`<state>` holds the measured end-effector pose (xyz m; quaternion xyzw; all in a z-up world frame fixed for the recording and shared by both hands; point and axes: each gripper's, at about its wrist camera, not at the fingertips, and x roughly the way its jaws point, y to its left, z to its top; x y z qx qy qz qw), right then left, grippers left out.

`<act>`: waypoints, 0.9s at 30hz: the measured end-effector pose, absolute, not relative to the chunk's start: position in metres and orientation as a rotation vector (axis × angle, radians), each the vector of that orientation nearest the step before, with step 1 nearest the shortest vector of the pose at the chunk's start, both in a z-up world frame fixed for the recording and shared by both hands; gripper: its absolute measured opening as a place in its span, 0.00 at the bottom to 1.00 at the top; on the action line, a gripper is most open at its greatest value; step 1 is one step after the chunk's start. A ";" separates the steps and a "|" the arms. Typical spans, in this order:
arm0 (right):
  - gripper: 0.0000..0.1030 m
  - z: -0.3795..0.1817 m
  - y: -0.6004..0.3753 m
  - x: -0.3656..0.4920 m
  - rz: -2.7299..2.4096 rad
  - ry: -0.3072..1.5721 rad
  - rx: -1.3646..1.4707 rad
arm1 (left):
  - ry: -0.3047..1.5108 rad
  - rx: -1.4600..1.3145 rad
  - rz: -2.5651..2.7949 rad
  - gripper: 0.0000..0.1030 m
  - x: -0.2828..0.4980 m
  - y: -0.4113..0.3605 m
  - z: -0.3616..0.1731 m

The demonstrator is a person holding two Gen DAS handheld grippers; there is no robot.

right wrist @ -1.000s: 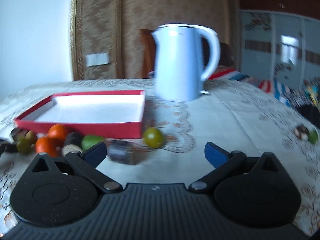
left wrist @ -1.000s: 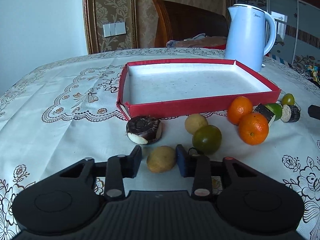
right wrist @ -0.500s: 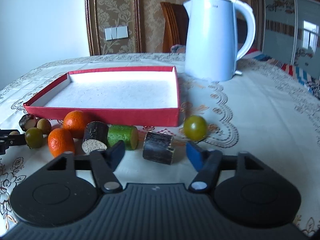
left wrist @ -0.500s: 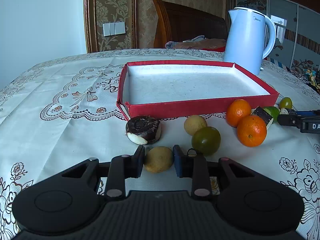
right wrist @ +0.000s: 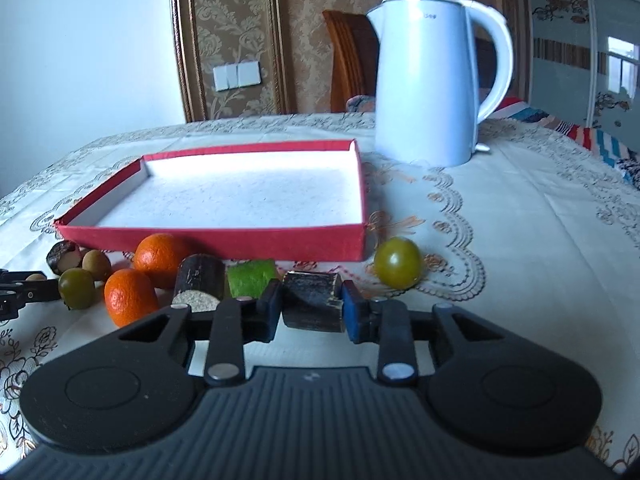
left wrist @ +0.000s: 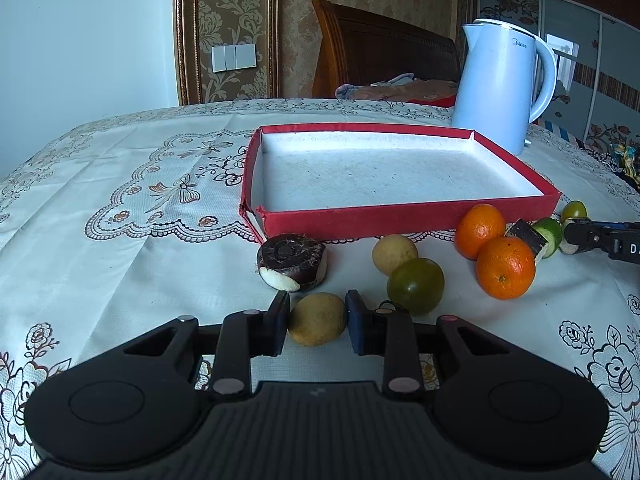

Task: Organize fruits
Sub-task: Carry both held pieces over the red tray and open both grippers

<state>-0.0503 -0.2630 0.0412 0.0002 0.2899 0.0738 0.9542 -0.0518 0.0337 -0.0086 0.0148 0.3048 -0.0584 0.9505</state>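
My left gripper (left wrist: 317,322) is shut on a small tan round fruit (left wrist: 317,325) that rests on the tablecloth, in front of the empty red tray (left wrist: 400,218). Beside it lie a dark chestnut-like piece (left wrist: 292,267), another tan fruit (left wrist: 394,253), a green tomato (left wrist: 416,286) and two oranges (left wrist: 506,267). In the right wrist view, my right gripper (right wrist: 311,307) is shut on a dark sugarcane chunk (right wrist: 313,300) on the cloth. A second dark chunk (right wrist: 200,283), a green chunk (right wrist: 251,279) and a green tomato (right wrist: 398,263) lie close by, before the tray (right wrist: 224,238).
A white electric kettle (right wrist: 430,80) stands behind the tray's right corner. A wooden chair (left wrist: 376,52) is at the table's far side. The embroidered tablecloth (left wrist: 120,216) covers the table, with its edge near on the left and right.
The right gripper swung toward the fruit row and its jaws closed from wide open onto the dark chunk. The left jaws closed the last bit onto the tan fruit.
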 end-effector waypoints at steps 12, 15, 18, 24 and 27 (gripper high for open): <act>0.29 0.075 -0.247 -0.044 0.134 0.448 -0.063 | 0.542 0.052 -0.125 0.28 -0.018 0.009 0.025; 0.29 0.078 -0.238 -0.030 0.141 0.437 -0.064 | 0.543 0.048 -0.114 0.28 0.001 0.002 0.027; 0.29 0.077 -0.227 -0.013 0.140 0.430 -0.065 | 0.551 0.028 -0.104 0.28 0.021 -0.002 0.030; 0.29 0.065 -0.213 0.028 0.126 0.488 -0.025 | 0.578 0.030 -0.066 0.28 0.060 -0.015 0.027; 0.29 0.058 -0.211 0.047 0.112 0.526 -0.012 | 0.610 0.031 -0.041 0.28 0.081 -0.018 0.021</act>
